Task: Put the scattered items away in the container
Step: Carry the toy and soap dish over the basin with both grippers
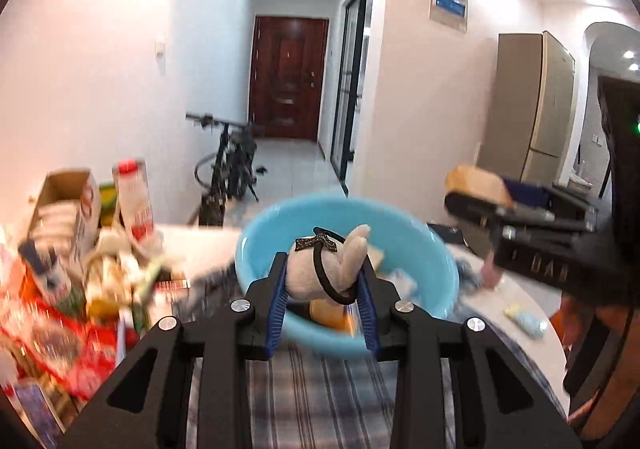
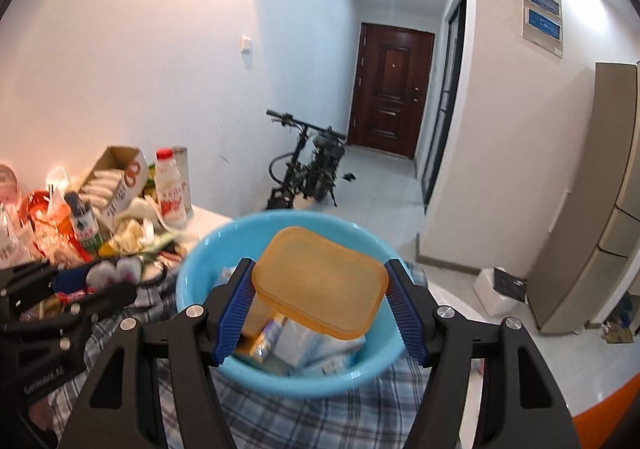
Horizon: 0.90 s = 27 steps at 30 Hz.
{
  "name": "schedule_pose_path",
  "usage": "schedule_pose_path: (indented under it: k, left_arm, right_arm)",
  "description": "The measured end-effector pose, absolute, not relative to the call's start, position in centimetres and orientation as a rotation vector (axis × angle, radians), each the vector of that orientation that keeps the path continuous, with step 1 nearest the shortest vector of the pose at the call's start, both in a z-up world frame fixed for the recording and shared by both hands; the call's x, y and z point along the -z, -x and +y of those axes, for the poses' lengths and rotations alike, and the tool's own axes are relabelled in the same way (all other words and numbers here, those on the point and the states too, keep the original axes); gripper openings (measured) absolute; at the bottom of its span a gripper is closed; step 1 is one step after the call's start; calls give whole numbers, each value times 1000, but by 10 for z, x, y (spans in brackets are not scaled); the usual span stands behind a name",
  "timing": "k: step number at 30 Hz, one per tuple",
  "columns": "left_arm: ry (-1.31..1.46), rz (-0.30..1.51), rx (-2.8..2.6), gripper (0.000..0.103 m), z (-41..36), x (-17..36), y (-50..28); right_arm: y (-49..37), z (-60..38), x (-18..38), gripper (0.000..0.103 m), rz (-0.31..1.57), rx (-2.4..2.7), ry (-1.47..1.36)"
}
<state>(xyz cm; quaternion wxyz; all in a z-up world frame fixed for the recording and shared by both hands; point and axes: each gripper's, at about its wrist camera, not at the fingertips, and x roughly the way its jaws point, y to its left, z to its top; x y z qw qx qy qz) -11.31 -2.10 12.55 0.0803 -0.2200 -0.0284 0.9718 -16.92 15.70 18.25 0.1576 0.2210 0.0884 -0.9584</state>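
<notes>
Your left gripper (image 1: 323, 291) clamps a plush rabbit hair tie (image 1: 334, 269) at frame center, over the blue basin (image 1: 432, 261). Your right gripper (image 2: 320, 301) grips an orange plastic lid (image 2: 320, 285) above that basin (image 2: 192, 281), lower center. Snack clutter (image 2: 80, 217) sits left.

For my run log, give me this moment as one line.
left gripper: shut on plush toy | right gripper: shut on orange lid | both above blue basin | basin: partly filled
</notes>
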Motion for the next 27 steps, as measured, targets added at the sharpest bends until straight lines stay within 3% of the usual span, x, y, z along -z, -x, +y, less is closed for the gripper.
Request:
schedule_pose_path:
  k: [8, 19, 27]
  left_arm:
    - [616, -117, -2923, 31, -17, -146, 167]
    - [764, -131, -2891, 31, -15, -103, 219]
    - [789, -76, -2910, 31, -11, -98, 227]
  right_arm:
    - [196, 151, -201, 67, 208, 2716, -563]
    - [241, 157, -164, 67, 106, 2682, -639]
    - [248, 151, -155, 67, 140, 2675, -662]
